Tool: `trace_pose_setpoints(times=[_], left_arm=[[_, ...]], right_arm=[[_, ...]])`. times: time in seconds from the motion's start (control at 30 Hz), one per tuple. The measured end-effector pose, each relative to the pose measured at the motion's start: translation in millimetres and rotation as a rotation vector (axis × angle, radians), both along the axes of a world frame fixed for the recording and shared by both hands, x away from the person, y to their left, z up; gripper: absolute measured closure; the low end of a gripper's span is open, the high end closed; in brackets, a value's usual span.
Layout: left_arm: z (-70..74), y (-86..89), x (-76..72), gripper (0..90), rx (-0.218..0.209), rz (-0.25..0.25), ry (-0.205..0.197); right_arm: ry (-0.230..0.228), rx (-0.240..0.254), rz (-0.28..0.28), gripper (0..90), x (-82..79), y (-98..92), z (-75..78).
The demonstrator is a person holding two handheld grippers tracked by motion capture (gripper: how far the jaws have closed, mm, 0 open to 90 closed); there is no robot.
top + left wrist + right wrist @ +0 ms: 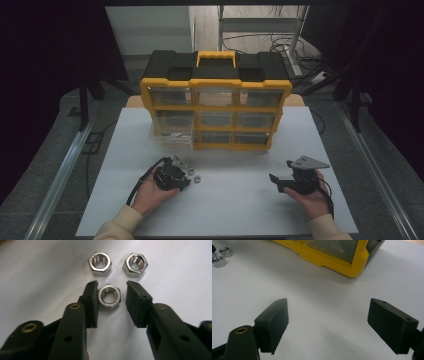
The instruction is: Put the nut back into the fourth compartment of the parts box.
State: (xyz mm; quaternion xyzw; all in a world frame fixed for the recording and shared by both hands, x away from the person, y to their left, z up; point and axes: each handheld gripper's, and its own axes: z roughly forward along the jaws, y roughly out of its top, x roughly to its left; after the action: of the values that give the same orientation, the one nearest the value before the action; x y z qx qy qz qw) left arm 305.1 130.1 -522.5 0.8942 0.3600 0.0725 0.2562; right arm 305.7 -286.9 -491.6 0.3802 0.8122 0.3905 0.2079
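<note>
Left gripper (110,291) at centre frame, jaws apart around a steel hex nut (109,296), not clamped, two more nuts (100,263) above, right gripper (328,315) jaws wide apart over bare white table (324,290).

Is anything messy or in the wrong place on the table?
A little. Three loose nuts lie on the bare table instead of in the organizer. One nut sits between the left gripper jaws; the other two lie just beyond. One bottom-left drawer is pulled partway out.
</note>
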Motion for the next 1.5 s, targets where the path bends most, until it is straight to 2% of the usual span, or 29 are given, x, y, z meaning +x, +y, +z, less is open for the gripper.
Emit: trace_pose_setpoints(times=[0.13, 0.43, 0.6, 0.87, 1.5], left_arm=[[0.1, 0.6, 0.1, 69.7, -0.004, -0.002, 0.003], [0.5, 2.3, 0.4, 70.2, -0.015, 0.004, 0.01], [2.8, 7.2, -0.1, 70.2, -0.028, 0.027, 0.016], [8.8, 13.9, -3.3, 70.2, -0.059, 0.043, 0.005], [23.3, 22.1, -13.0, 70.2, -0.075, 0.05, -0.034]], right_arm=[[0.0, -0.001, -0.001, 17.5, -0.1, -0.1, 0.0], [-0.001, -0.002, -0.001, 17.6, -0.1, -0.5, 0.1], [-0.001, 0.0, -0.002, 17.6, 0.2, -0.9, 0.2], [-0.002, 0.001, 0.0, 17.6, -0.1, -0.4, 0.7], [-0.002, 0.002, -0.001, 17.6, 0.0, -1.0, 1.0]])
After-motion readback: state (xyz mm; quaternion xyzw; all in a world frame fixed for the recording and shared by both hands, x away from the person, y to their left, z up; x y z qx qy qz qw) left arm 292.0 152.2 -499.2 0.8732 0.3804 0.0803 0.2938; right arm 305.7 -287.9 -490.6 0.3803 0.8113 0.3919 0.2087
